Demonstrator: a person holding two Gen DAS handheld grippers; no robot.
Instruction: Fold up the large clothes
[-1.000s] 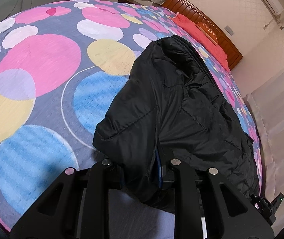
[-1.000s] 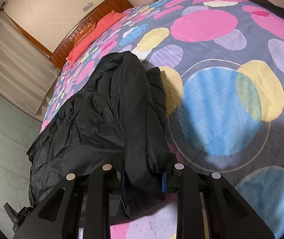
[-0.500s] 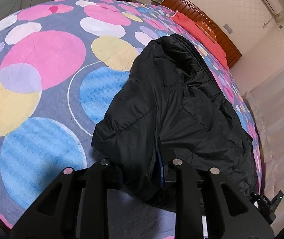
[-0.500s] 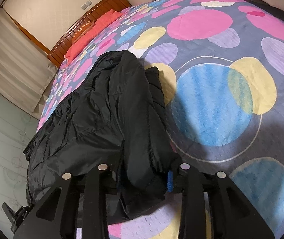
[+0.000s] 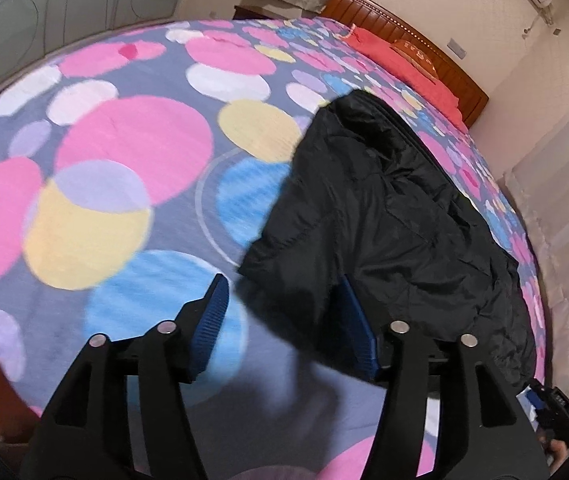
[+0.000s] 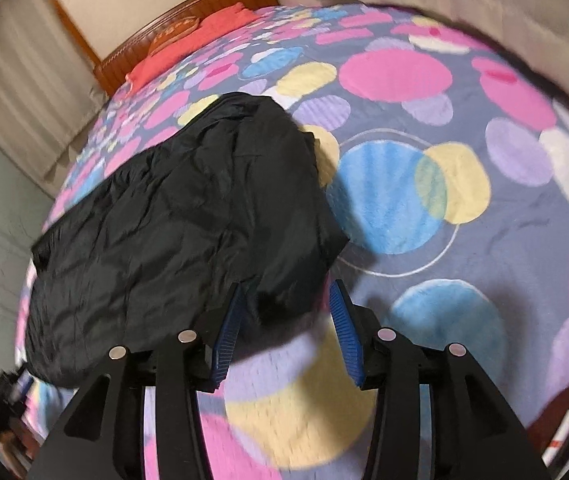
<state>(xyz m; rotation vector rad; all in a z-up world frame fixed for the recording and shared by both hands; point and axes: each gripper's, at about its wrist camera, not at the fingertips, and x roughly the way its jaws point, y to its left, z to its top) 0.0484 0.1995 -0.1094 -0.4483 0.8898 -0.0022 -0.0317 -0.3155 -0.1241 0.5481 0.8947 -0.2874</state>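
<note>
A black puffy jacket [image 5: 396,216] lies folded lengthwise on the bed, stretching toward the headboard; it also shows in the right wrist view [image 6: 188,216]. My left gripper [image 5: 284,300] is open, its blue pads apart, and the jacket's near corner hangs just ahead of them. My right gripper [image 6: 288,300] is open too, with the jacket's near edge just in front of and between its fingers. Neither gripper holds cloth.
The bed has a grey blanket with pink, blue and yellow circles [image 5: 116,184]. A red pillow [image 5: 412,60] and wooden headboard [image 5: 380,12] are at the far end. Curtains [image 5: 564,208] hang beside the bed. The other gripper's handle [image 5: 552,404] shows at lower right.
Both grippers have opened and let go of the jacket's edge, then pulled back and up a little. The jacket has dropped onto the bed.
</note>
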